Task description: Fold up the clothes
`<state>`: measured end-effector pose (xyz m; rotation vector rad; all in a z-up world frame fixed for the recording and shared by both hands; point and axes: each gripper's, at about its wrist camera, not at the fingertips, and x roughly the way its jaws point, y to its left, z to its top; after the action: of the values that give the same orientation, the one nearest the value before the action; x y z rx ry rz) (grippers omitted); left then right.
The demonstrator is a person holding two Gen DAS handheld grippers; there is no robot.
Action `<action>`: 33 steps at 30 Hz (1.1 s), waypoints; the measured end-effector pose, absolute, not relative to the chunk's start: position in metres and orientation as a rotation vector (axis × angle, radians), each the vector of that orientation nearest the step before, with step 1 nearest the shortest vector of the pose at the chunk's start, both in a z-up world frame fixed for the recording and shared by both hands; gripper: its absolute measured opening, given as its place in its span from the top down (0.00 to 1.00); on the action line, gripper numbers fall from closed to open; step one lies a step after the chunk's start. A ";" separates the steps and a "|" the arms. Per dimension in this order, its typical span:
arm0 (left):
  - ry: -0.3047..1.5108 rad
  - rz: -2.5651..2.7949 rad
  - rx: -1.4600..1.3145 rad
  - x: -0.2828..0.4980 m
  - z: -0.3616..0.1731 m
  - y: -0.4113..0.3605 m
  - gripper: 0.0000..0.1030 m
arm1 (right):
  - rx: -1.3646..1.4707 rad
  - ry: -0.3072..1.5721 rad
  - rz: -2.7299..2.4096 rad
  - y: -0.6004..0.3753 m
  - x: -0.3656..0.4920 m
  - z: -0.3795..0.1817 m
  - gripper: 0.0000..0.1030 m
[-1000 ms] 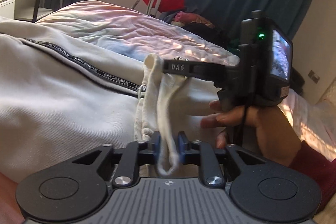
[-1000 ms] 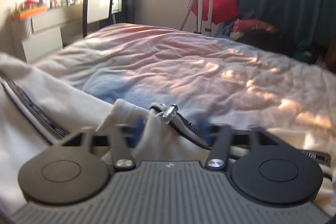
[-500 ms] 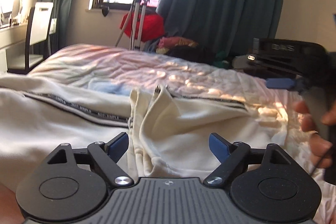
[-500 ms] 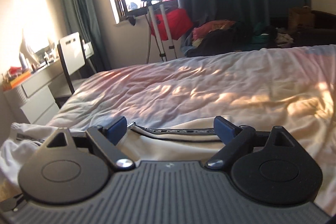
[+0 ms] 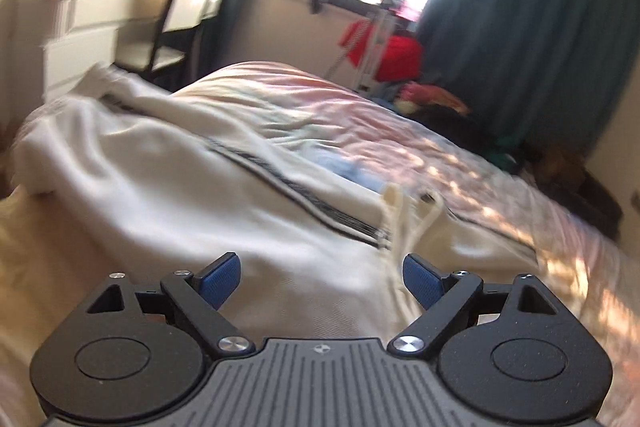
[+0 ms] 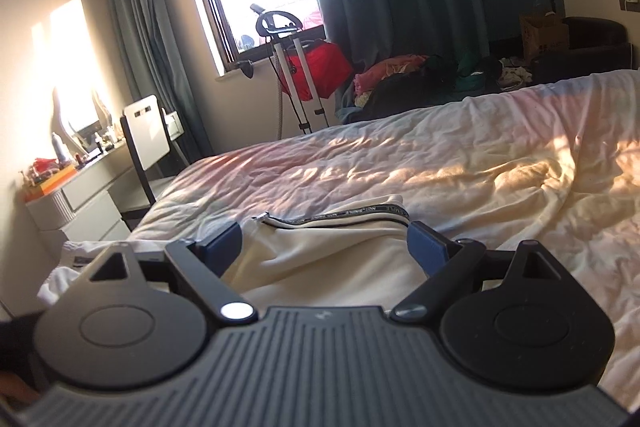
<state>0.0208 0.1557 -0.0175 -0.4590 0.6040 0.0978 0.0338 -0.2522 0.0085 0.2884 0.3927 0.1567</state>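
A cream garment (image 5: 168, 187) with a black lettered stripe lies spread on the bed, blurred in the left wrist view. Its folded corner with a metal zip end (image 5: 428, 198) sits just beyond my left gripper (image 5: 322, 277), which is open and empty above the cloth. In the right wrist view the same garment (image 6: 320, 251) lies below my right gripper (image 6: 324, 241), which is open and empty; the striped edge (image 6: 352, 215) runs just past its fingertips.
The bed (image 6: 440, 163) has a crumpled pale pink sheet. A white desk (image 6: 80, 203) and chair (image 6: 146, 139) stand at the left. A red bag on a stand (image 6: 316, 71) and a heap of clothes (image 6: 420, 75) lie by the curtained window.
Both grippers let go of the garment's corner and opened. The left wrist view has swung left over the cloth; the right gripper has drawn back, and the other hand has left view.
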 end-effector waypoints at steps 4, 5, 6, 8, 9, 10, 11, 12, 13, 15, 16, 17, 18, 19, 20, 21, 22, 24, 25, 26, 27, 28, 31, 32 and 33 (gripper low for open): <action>0.654 0.167 -0.720 0.023 -0.017 0.226 0.12 | 0.292 0.384 0.167 -0.252 0.030 0.006 0.12; 0.669 0.188 -0.781 0.024 -0.019 0.242 0.11 | 0.294 0.390 0.167 -0.252 0.031 0.004 0.12; 0.694 0.220 -0.842 0.026 -0.024 0.257 0.11 | 0.300 0.402 0.167 -0.253 0.033 0.002 0.12; 0.751 0.285 -0.923 0.033 -0.036 0.280 0.11 | 0.313 0.424 0.164 -0.255 0.036 -0.002 0.12; 0.784 0.321 -0.949 0.038 -0.043 0.291 0.11 | 0.318 0.431 0.161 -0.254 0.036 -0.003 0.12; 0.827 0.372 -0.958 0.044 -0.053 0.300 0.12 | 0.323 0.438 0.159 -0.255 0.038 -0.005 0.12; 0.846 0.410 -0.975 0.048 -0.062 0.308 0.13 | 0.327 0.446 0.156 -0.255 0.040 -0.007 0.12; 0.832 0.427 -1.005 0.050 -0.069 0.315 0.14 | 0.326 0.456 0.154 -0.254 0.041 -0.009 0.12; 0.797 0.430 -1.050 0.051 -0.075 0.322 0.14 | 0.324 0.465 0.152 -0.253 0.042 -0.012 0.12; 0.716 0.438 -1.128 0.054 -0.084 0.337 0.14 | 0.313 0.487 0.149 -0.250 0.045 -0.017 0.12; 0.674 0.456 -1.132 0.057 -0.084 0.343 0.14 | 0.305 0.501 0.146 -0.247 0.048 -0.020 0.12; 0.633 0.475 -1.133 0.060 -0.084 0.350 0.17 | 0.296 0.514 0.145 -0.244 0.050 -0.024 0.12; 0.591 0.492 -1.115 0.064 -0.082 0.356 0.21 | 0.285 0.526 0.148 -0.240 0.054 -0.027 0.12; 0.561 0.508 -1.085 0.068 -0.082 0.360 0.25 | 0.273 0.537 0.151 -0.235 0.059 -0.030 0.12; 0.534 0.523 -1.053 0.072 -0.081 0.364 0.31 | 0.262 0.549 0.153 -0.229 0.064 -0.034 0.12; 0.506 0.539 -1.021 0.076 -0.081 0.368 0.37 | 0.257 0.562 0.161 -0.223 0.070 -0.038 0.12; 0.498 0.554 -0.978 0.078 -0.080 0.369 0.41 | 0.261 0.581 0.175 -0.217 0.076 -0.043 0.12; 0.485 0.585 -0.889 0.082 -0.079 0.371 0.62 | 0.268 0.620 0.203 -0.206 0.090 -0.054 0.12; 0.456 0.586 -0.826 0.084 -0.072 0.367 0.68 | 0.261 0.652 0.221 -0.199 0.097 -0.061 0.12; 0.424 0.584 -0.760 0.085 -0.066 0.363 0.76 | 0.240 0.698 0.250 -0.191 0.106 -0.069 0.12; 0.392 0.582 -0.695 0.087 -0.059 0.358 0.80 | 0.216 0.757 0.282 -0.183 0.115 -0.079 0.12; 0.369 0.574 -0.651 0.087 -0.054 0.353 0.81 | 0.196 0.795 0.284 -0.178 0.121 -0.089 0.12; 0.309 0.563 -0.550 0.091 -0.033 0.323 0.84 | 0.087 0.821 0.264 -0.161 0.125 -0.105 0.10; 0.291 0.557 -0.525 0.094 -0.025 0.313 0.85 | 0.050 0.817 0.263 -0.156 0.123 -0.105 0.10; 0.274 0.552 -0.500 0.096 -0.018 0.304 0.85 | 0.046 0.819 0.259 -0.154 0.121 -0.102 0.10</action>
<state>0.0961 0.3042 -0.0180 -0.4997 0.2738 0.5520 0.1211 -0.1544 -0.1019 0.0457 0.8190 0.2589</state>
